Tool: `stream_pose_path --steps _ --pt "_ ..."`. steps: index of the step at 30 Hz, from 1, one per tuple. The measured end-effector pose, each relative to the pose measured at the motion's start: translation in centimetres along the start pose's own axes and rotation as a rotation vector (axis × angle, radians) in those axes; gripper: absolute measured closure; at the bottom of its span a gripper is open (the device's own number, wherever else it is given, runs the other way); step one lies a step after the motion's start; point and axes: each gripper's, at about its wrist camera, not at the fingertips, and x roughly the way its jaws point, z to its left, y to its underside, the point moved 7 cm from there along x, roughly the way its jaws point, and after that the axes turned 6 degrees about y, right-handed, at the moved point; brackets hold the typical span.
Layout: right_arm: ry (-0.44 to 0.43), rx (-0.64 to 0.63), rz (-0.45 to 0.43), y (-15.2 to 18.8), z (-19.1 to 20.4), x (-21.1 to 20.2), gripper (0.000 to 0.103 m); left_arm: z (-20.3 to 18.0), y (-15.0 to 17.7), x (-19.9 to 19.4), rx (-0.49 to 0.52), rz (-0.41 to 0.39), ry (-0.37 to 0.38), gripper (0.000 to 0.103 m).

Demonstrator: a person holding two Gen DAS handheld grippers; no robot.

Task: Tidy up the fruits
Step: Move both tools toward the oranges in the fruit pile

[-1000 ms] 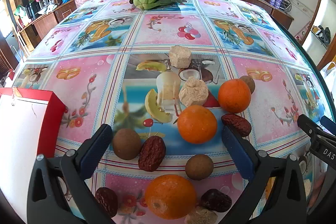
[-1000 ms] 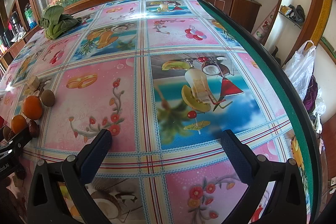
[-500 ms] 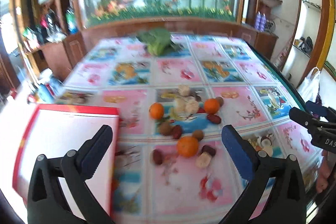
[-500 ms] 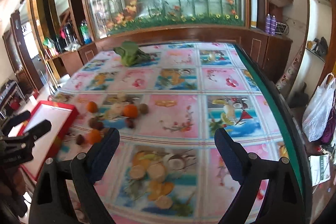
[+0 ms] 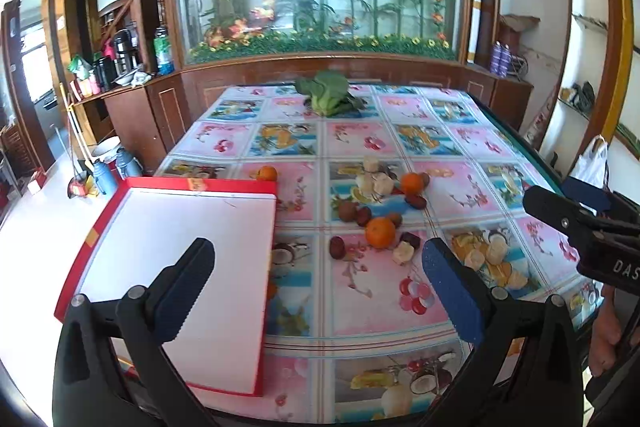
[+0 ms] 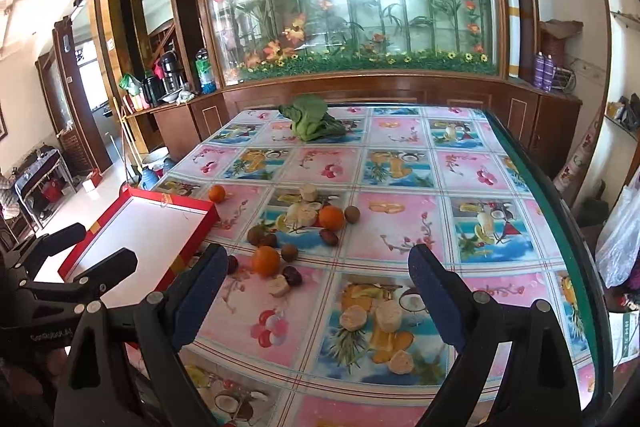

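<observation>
On the table's glossy fruit-print oilcloth (image 5: 360,147), mid-surface, sits a loose cluster of fruit: three oranges, one nearest the camera (image 5: 380,232), one further back right (image 5: 412,183), one small one alone by the box's far corner (image 5: 267,173). Around them: dark red wrinkled dates (image 5: 337,247), brown round kiwi-like fruits (image 5: 347,211), pale beige chunky pieces (image 5: 382,183); exact type of those pale pieces I can't tell. Fruits lie close together, some touching.

Left of the cluster: flat red cardboard box with white lining (image 5: 180,247), nothing inside it. It lies on the table's left edge, just beside the fruit.

Far end of table: green leafy vegetable bunch (image 5: 330,95), well apart from the fruit.

Left gripper (image 5: 316,279): black frame, blue pads, jaws wide apart, nothing between them, above the near table edge between box and fruit.

Right gripper (image 6: 316,287): jaws have just closed slightly but stand wide apart, nothing between them. It hangs over the near right part of the cloth, fruit cluster ahead-left of it.

Both grippers are off the table, touching no fruit. A bare hand shows under the right gripper in the left view.
</observation>
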Motion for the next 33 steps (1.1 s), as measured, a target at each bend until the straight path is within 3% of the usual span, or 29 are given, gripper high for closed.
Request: stream_pose_path --steps 19,33 --pt "-0.007 0.002 0.014 -1.2 0.3 1.4 0.011 0.8 -1.0 0.7 -0.009 0.000 -0.024 0.000" --pt "0.027 -0.020 0.093 -1.7 -1.1 7.0 0.011 3.5 -2.7 5.8 0.010 0.073 -0.065 0.000"
